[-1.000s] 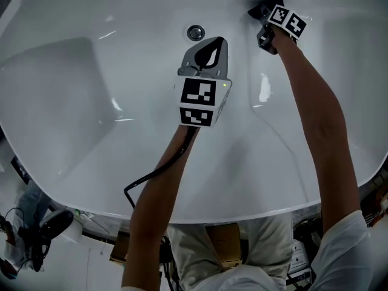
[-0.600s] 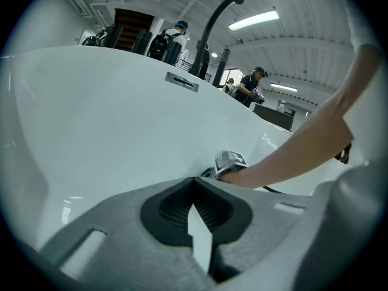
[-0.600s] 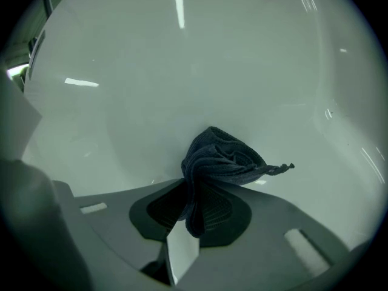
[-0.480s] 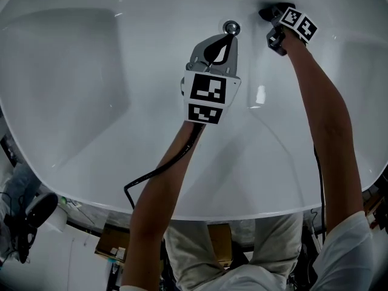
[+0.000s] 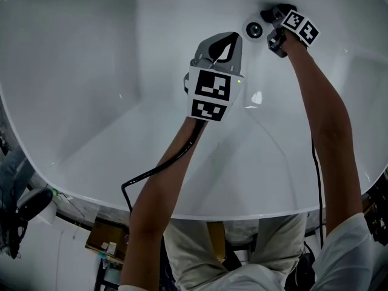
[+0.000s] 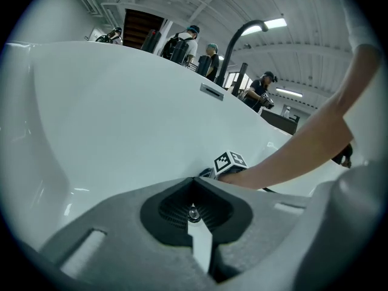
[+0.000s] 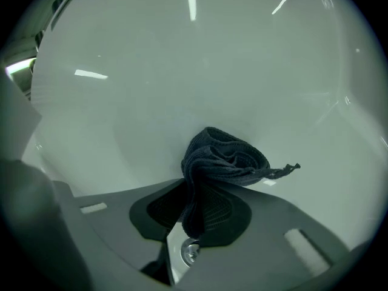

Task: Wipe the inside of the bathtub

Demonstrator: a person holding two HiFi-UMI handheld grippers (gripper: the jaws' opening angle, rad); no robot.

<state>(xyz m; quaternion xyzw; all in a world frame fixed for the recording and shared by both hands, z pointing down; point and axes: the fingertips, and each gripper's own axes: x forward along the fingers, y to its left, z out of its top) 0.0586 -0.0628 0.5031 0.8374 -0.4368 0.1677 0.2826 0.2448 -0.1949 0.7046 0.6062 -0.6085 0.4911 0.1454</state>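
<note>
Held a dark knitted cloth (image 7: 225, 155) clamped between the jaws of the right gripper (image 7: 195, 187), with the bunched folds and one loose thread end spilling out past the tips. Either pressed that wad against the white inner wall of the bathtub (image 5: 91, 83) or hovered it just off. Could not tell which from either view. Worked at the far end of the basin in the head view, just beside the round drain (image 5: 254, 30). Carried the left gripper (image 5: 224, 44) with its jaws together and nothing between them, over the tub floor near the drain and apart from the cloth. Caught, in the left gripper view, a dark curved faucet (image 6: 239, 38) beyond the rim and several people standing far behind.

Judged the cloth soft, light and limp, likely to fold and drag rather than push. Thought it best taken by a thick gathered bunch, as here, leaving a generous pad free ahead of the tips to meet the surface. Judged the tub hard, glossy and probably slick, with curved walls calling for steady pressure and a changing wrist angle. Reckoned the wiping under way around the drain, with most of the wide basin yet to cover. Feared hard jaw tips scraping the finish should the pad slide back.
</note>
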